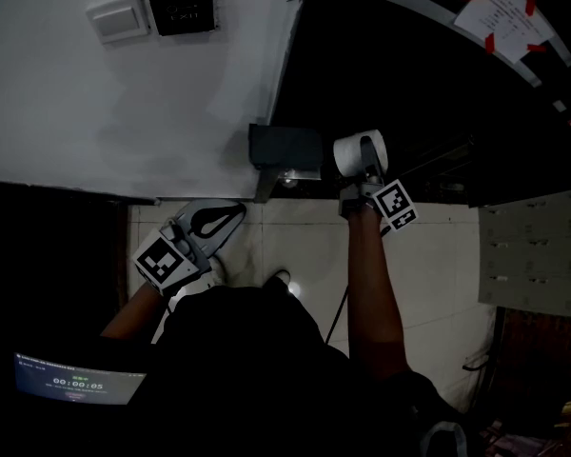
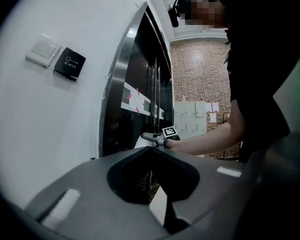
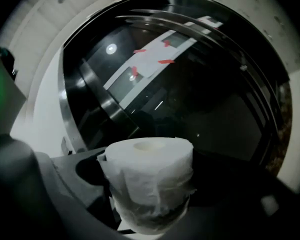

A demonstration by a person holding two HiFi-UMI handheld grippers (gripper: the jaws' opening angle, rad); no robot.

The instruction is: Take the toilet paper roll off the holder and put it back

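Wall (image 1: 124, 112): white, it fills the left part of the head view.
Glass door (image 1: 409, 74): dark, with a curved metal frame, to the right of the wall.
Floor (image 1: 295, 246): pale tiles under both grippers.
Holder (image 1: 285, 149): a dark box at the wall's edge with a shiny metal part under it. No roll sits on it.
Toilet paper roll (image 3: 149, 179): white, off the holder and just beside it on the right. It stands between the right jaws.
Roll axis: in the right gripper view the core hole faces up, so the long axis runs across the jaws. How it lines up with the holder's metal part I cannot tell.
Right gripper (image 1: 366, 165): its jaws stand wide and press on the roll's sides, so it carries the roll. It is the nearer one to the holder.
Left gripper (image 1: 233, 212): lower, well apart from the holder. Its jaw tips seem to meet and nothing is in them.
Coming move: probably to bring the roll left, back onto the holder.
Screen (image 1: 76, 379): a timer reads 00:00:05.
Paper notice (image 1: 500, 12): fixed on the door with red tape, print too small to read.
Black plate (image 2: 70, 63): it reads "EXIT" under a key sign.
Switch (image 2: 42, 50): white, no writing, touching the plate.
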